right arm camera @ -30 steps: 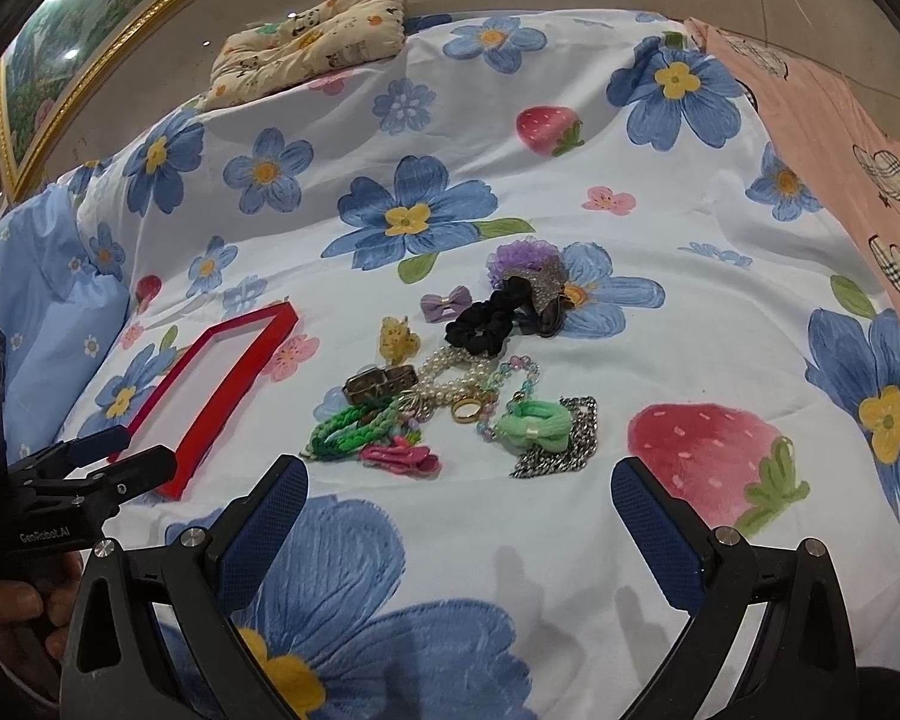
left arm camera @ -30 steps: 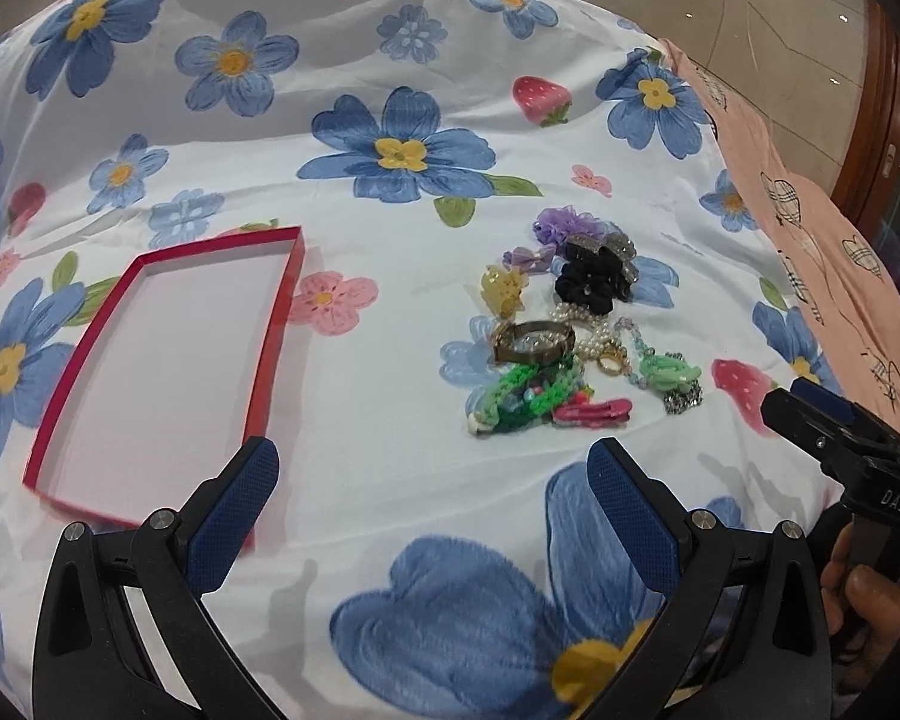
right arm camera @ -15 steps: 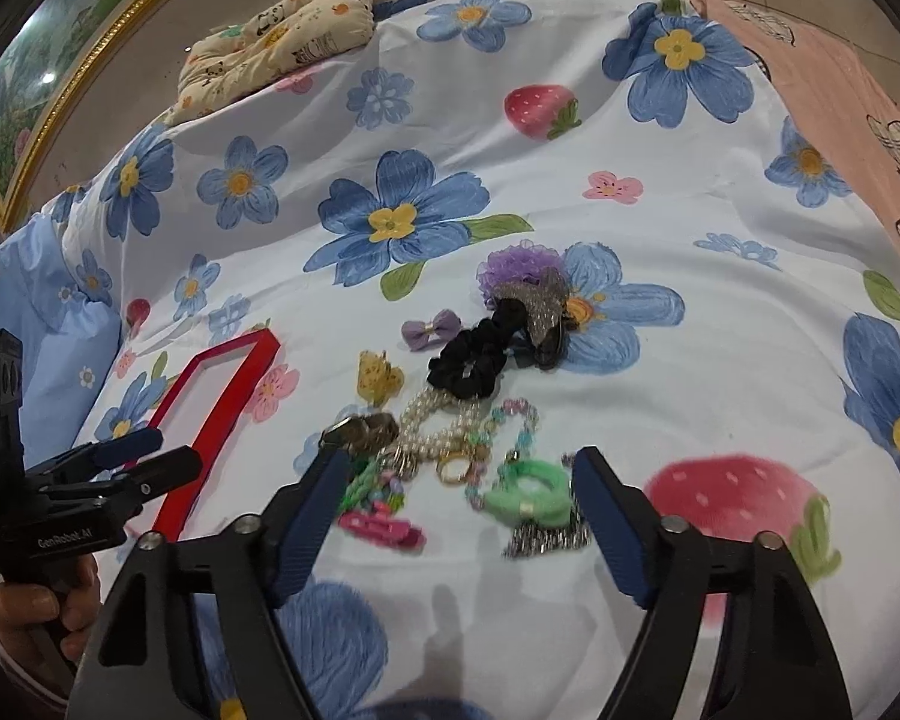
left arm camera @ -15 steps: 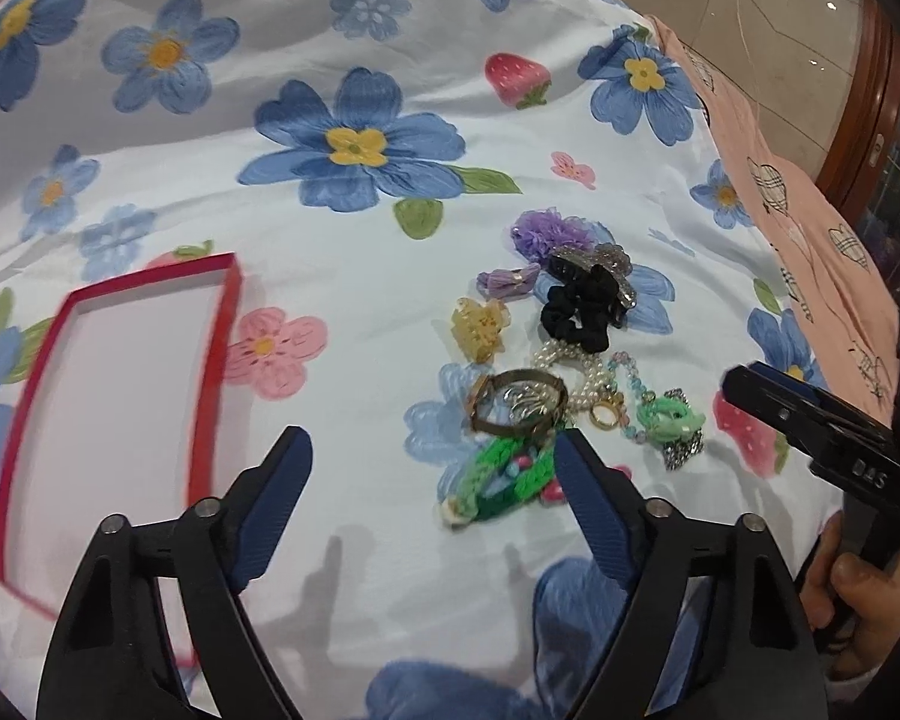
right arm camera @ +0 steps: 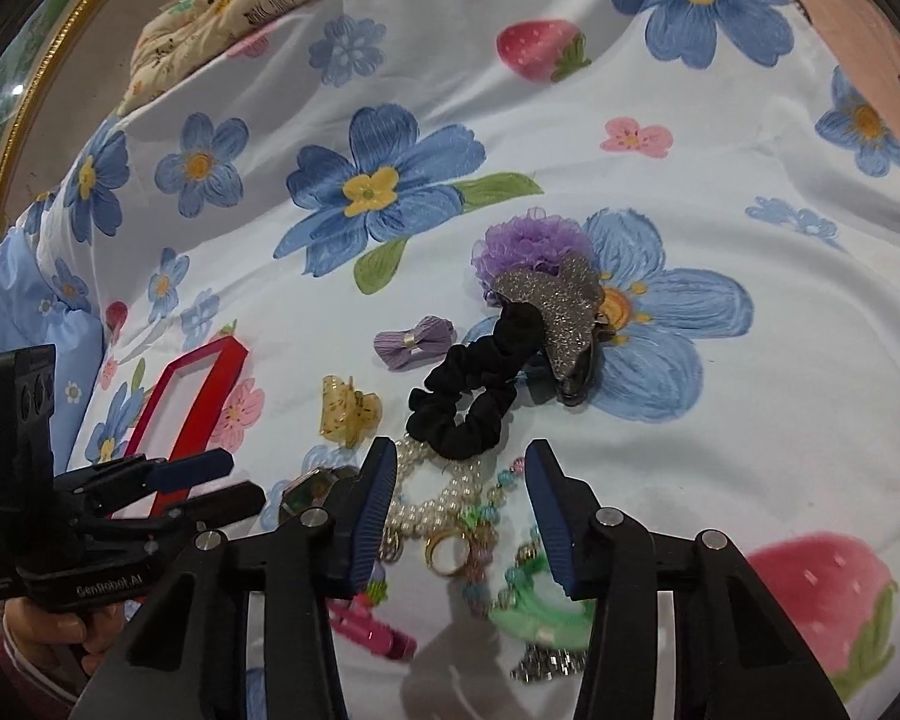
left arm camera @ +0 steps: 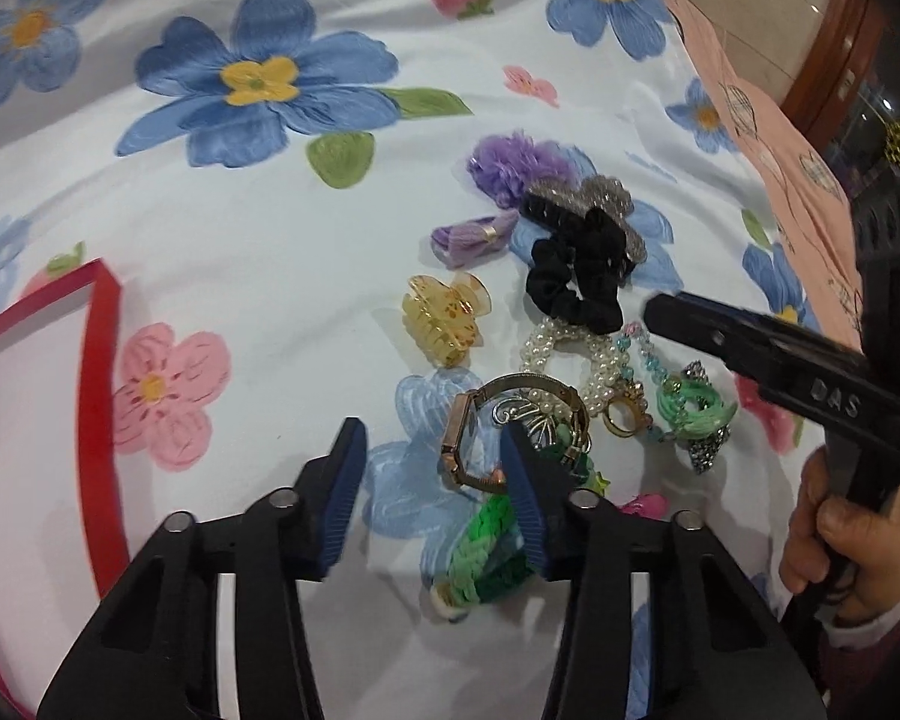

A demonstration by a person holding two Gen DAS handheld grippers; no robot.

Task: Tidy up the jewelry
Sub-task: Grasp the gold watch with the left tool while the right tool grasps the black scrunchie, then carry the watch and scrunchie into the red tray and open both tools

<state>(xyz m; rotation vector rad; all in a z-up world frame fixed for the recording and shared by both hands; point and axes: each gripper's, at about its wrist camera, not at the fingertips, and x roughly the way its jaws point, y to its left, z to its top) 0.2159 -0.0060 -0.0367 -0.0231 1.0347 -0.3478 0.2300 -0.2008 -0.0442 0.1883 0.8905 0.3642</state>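
Note:
A pile of jewelry lies on the flowered bedsheet: a gold watch (left arm camera: 480, 420), a pearl bracelet (left arm camera: 564, 348), a green braided bracelet (left arm camera: 486, 546), a black scrunchie (left arm camera: 576, 282), a yellow claw clip (left arm camera: 441, 315) and a gold ring (right arm camera: 444, 552). My left gripper (left arm camera: 432, 450) is open, its jaws either side of the watch's face, low over the sheet. My right gripper (right arm camera: 459, 474) is open above the pearl bracelet (right arm camera: 444, 498), just short of the scrunchie (right arm camera: 468, 402). The red-rimmed tray (left arm camera: 99, 396) lies to the left.
A purple bow (right arm camera: 414, 339), a purple pom-pom (right arm camera: 528, 243), a glitter clip (right arm camera: 564, 324), a mint bow (left arm camera: 693, 408) and a pink clip (right arm camera: 369, 630) also lie in the pile. A patterned pillow (right arm camera: 234, 6) sits far back. A peach blanket (left arm camera: 774, 120) runs along the right.
Both grippers have moved forward and down onto the pile and their jaws have narrowed. The left now straddles the watch; the right hovers over the pearl bracelet.

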